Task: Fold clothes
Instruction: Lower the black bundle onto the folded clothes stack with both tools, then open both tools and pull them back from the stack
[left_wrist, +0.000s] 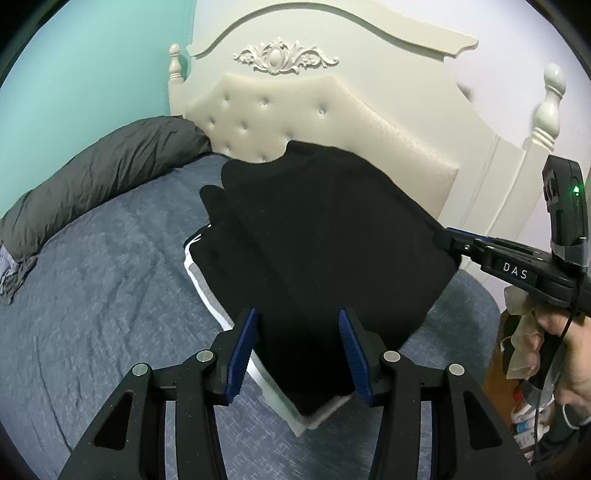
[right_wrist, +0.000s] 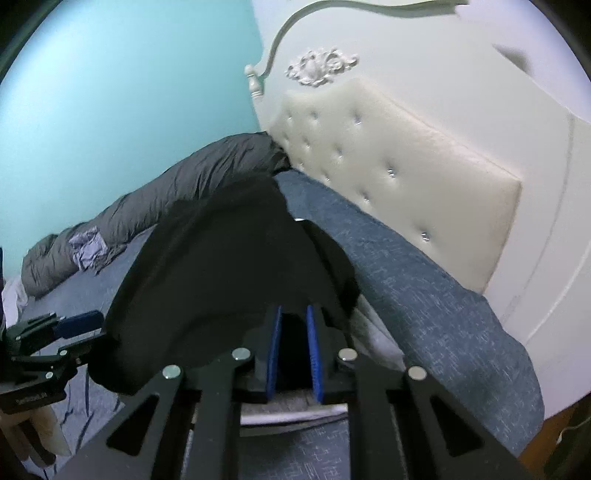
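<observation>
Left gripper (left_wrist: 298, 345) is sitting with its jaws spread wide, blue pads on either side of the black garment (left_wrist: 325, 236) without pinching it. Right gripper (right_wrist: 294, 345) is squeezing narrow on the near edge of that same black cloth, with fabric between its blue pads. In the left wrist view, the right gripper (left_wrist: 448, 240) is coming in from 3 o'clock, gripping the cloth's right corner and holding it lifted so the fabric is draping down toward 7 o'clock. A hand (left_wrist: 565, 350) is gripping its handle at 4 o'clock. Under the black garment, a white-and-grey folded piece (left_wrist: 207, 284) is peeking out along its 8 o'clock side, lying on the blue bedspread (left_wrist: 96, 295). Further out, a grey duvet (left_wrist: 96, 173) is bunching up at 10 o'clock, and the cream tufted headboard (left_wrist: 280, 110) is standing at 12 o'clock.
</observation>
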